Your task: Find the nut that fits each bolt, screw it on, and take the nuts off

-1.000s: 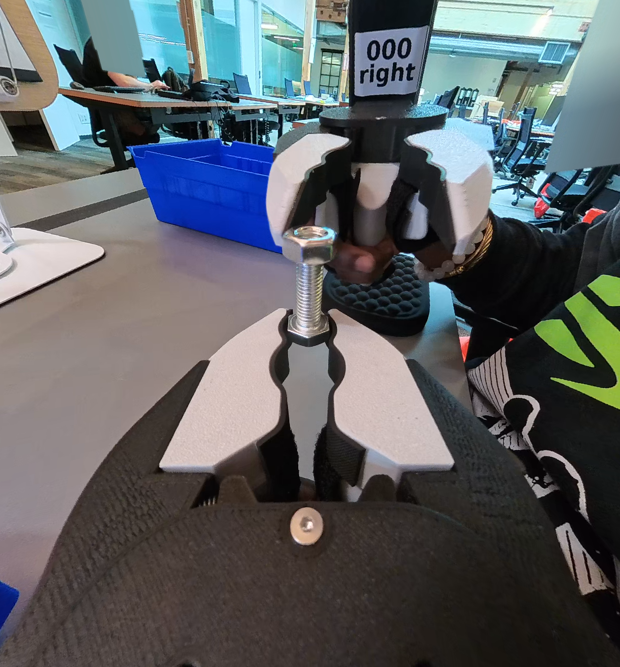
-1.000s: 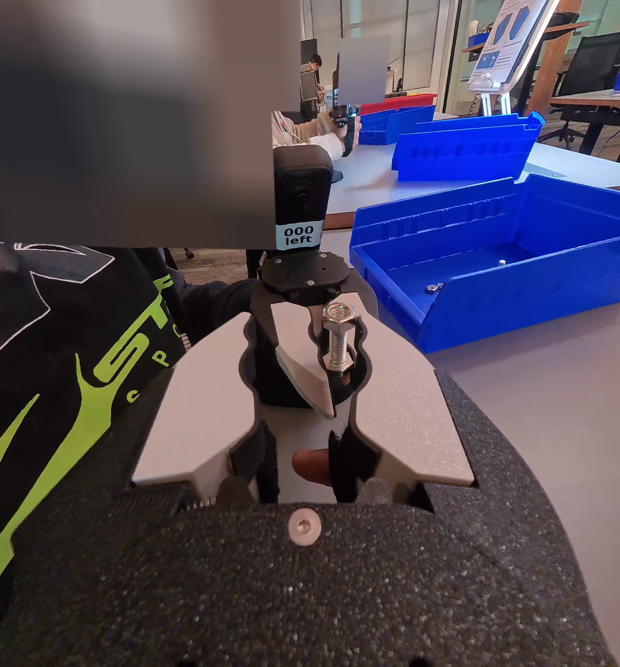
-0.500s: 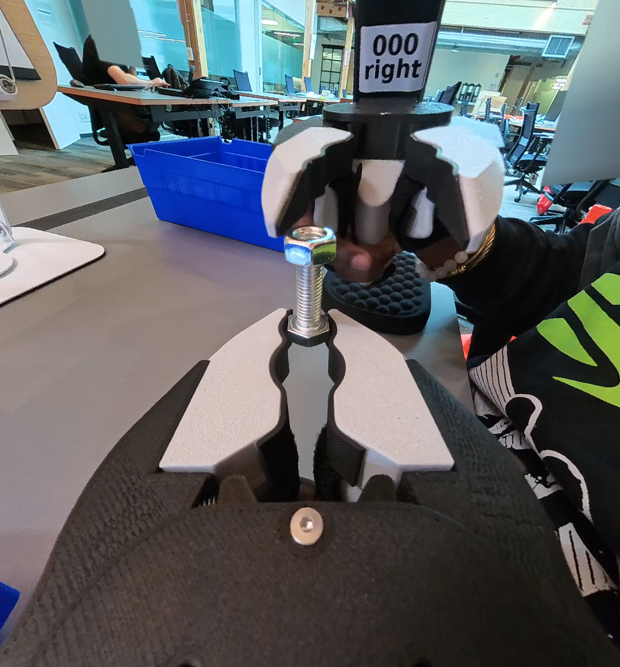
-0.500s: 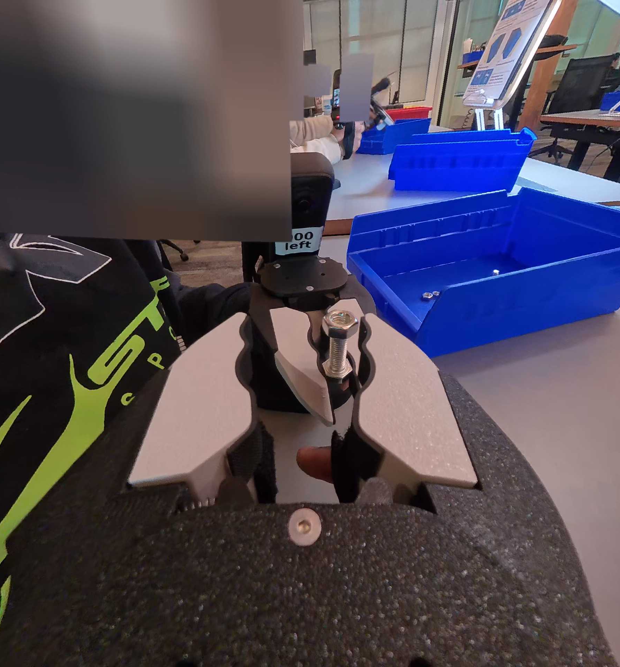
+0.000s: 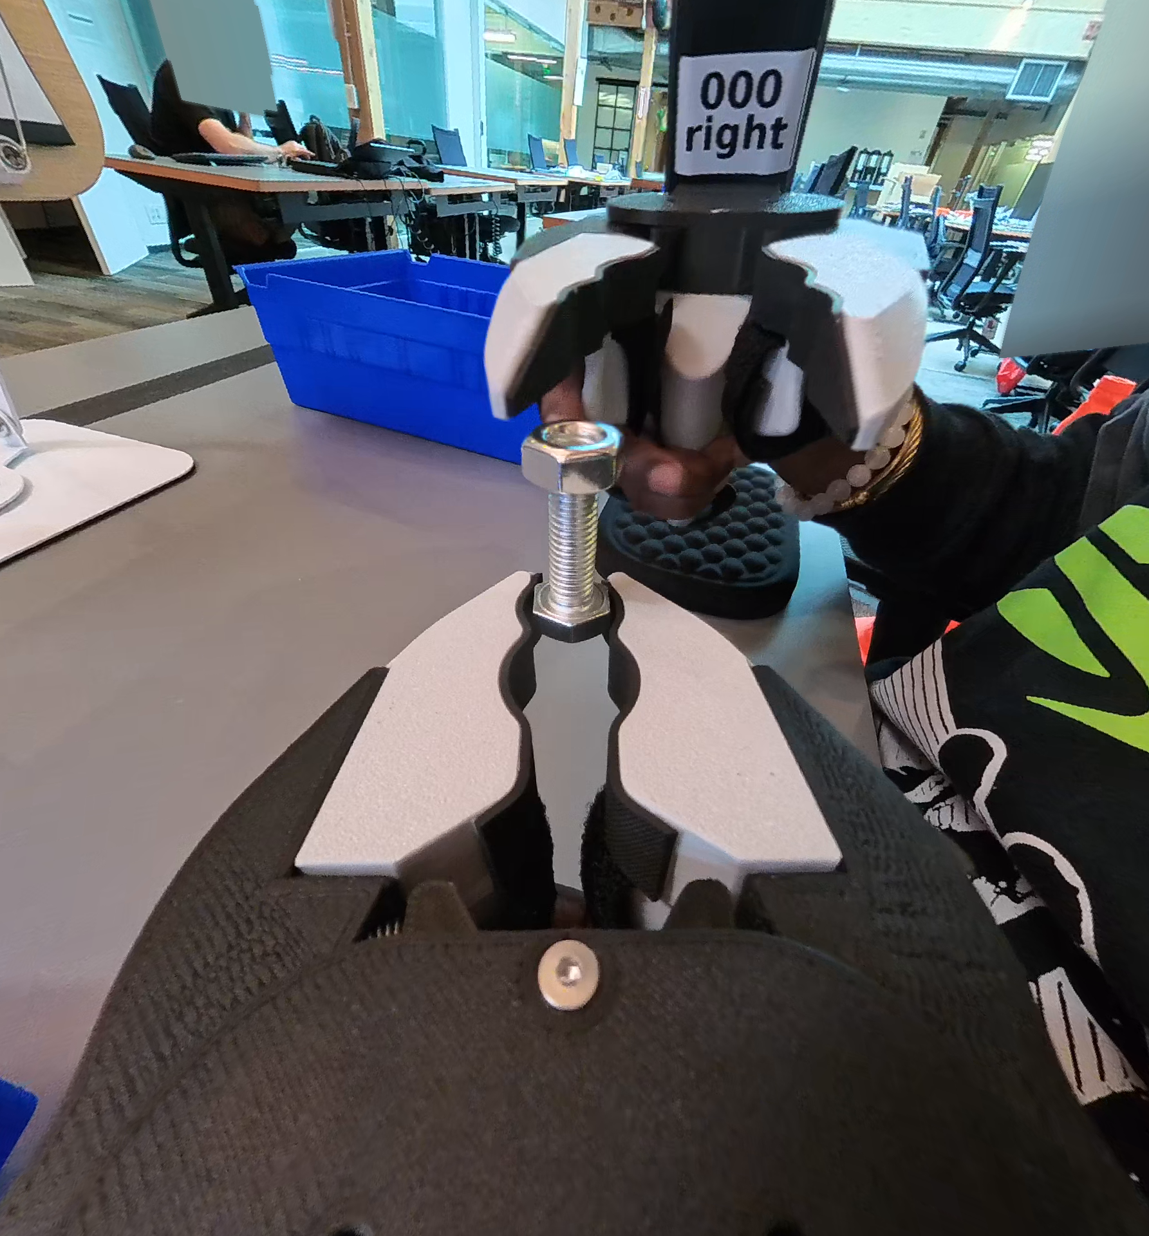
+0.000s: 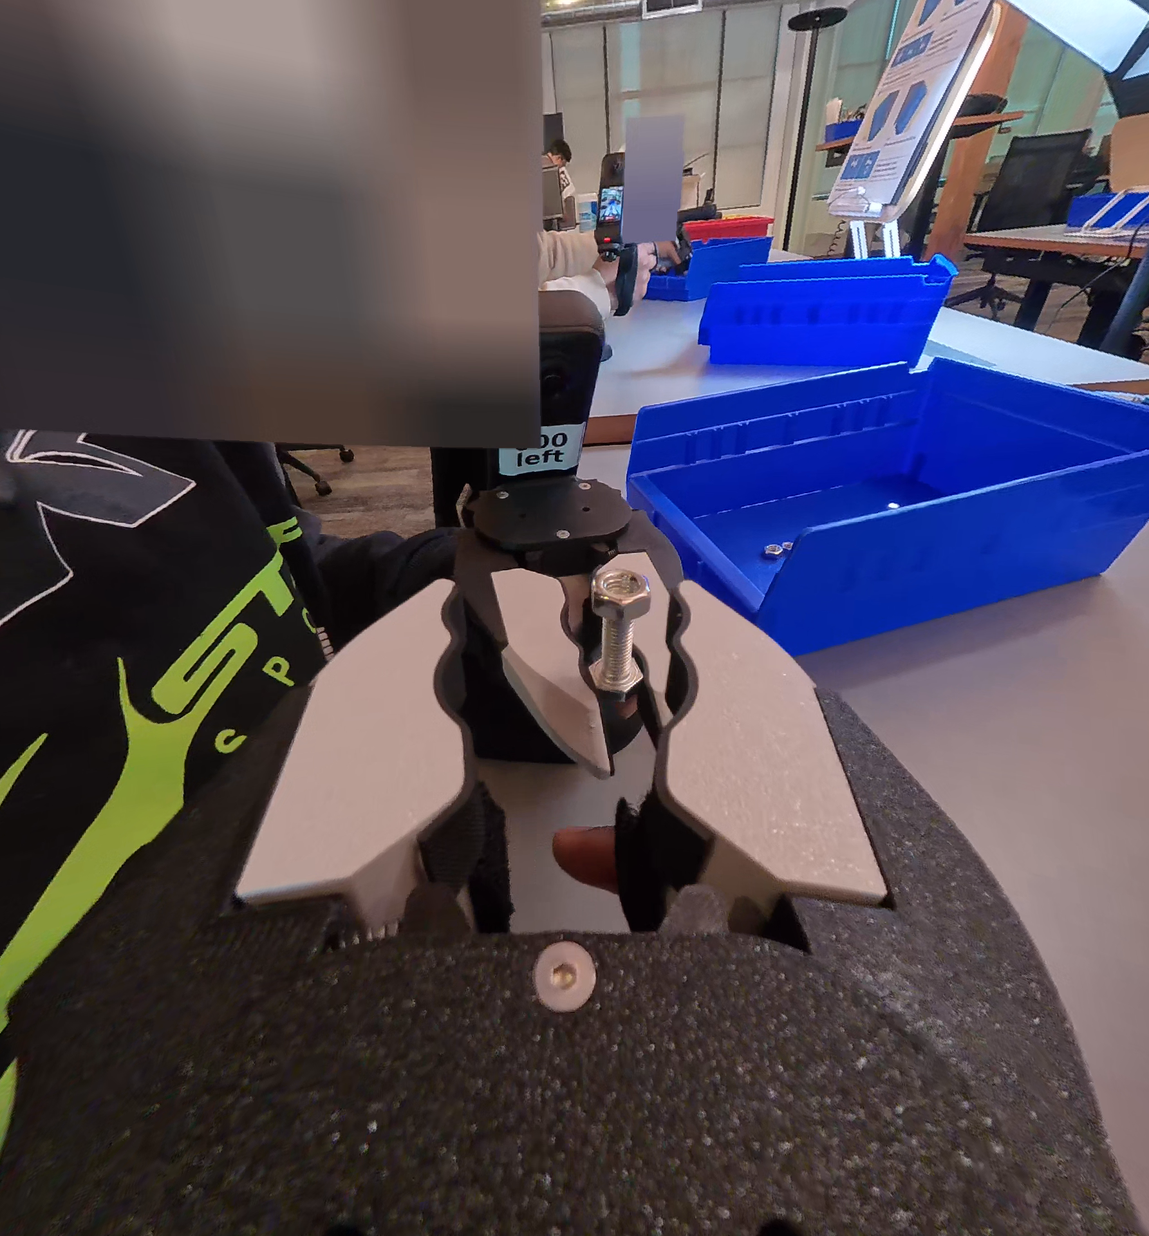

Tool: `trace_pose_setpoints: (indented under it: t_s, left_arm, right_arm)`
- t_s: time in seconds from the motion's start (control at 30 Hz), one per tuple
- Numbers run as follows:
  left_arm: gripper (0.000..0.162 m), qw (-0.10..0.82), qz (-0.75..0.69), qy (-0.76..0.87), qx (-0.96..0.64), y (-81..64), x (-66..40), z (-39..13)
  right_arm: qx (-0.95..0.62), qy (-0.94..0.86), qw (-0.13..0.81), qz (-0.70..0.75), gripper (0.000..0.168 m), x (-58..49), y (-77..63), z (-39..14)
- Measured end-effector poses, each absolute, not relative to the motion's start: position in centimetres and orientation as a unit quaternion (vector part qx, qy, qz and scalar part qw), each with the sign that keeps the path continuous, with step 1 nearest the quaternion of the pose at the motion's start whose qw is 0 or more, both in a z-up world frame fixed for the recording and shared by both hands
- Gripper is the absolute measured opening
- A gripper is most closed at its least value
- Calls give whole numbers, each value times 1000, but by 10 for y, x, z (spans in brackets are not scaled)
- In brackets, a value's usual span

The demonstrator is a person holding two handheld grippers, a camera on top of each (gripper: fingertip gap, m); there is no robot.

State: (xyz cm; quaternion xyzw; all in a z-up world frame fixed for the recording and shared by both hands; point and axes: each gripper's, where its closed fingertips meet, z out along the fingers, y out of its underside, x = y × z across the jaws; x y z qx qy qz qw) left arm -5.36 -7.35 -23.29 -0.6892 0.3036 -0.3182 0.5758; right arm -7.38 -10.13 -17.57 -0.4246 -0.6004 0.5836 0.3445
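The bolt [image 5: 570,558] stands upright, head down, pinched at its hexagonal head between the tips of the left gripper [image 5: 570,619]. It is bright silver metal with a fully threaded shank, and its head sits in the notch at the very front of the grey fingers [image 5: 438,729], which are closed on it with only a narrow gap behind. A silver hex nut [image 5: 573,457] sits at the top end of the shank, its bore visible from above, its flats shiny and clean. The bolt is held in the air above the grey bench [image 5: 224,602], near the edge where the person sits.

The right gripper [image 5: 705,374] faces it from the far side, just above and beyond the nut, with its fingers spread wide and holding nothing; a hand [image 5: 665,475] grips it from below. In the right wrist view the same bolt [image 6: 615,652] and nut [image 6: 620,592] show between the parted right fingers [image 6: 752,742], apart from both, with the left gripper [image 6: 608,695] closed on the head behind them.

A blue bin [image 6: 926,508] rests on the bench toward its far side, with two small nuts [image 6: 775,549] on its floor. Another blue bin [image 5: 384,354] shows in the left wrist view beyond the bolt.
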Motion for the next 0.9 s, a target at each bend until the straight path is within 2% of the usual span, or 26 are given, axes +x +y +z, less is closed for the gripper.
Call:
trace_pose_setpoints:
  t_s: [0.17,0.47,0.53,0.63,0.7,0.9]
  left_arm:
    - [17,576,-319,301,-690,-73,-54,-233]
    - [17,576,-319,301,-690,-73,-54,-233]
    - [17,575,-317,304,-690,-73,-54,-233]
    - [17,575,-317,306,-690,-73,-53,-233]
    - [17,575,-317,306,-690,-73,-53,-234]
    - [17,575,-318,303,-690,-73,-54,-233]
  right_arm:
    - [-418,-611,339,581,61,-78,-107,-177]
    - [-418,-612,336,582,40,-62,-107,-178]
    - [-419,-604,349,581,41,-65,-104,-177]
    - [-421,-600,360,578,57,-73,-101,-177]
    - [-418,-605,357,575,61,-78,-103,-179]
    - [-414,-610,350,578,58,-78,-107,-180]
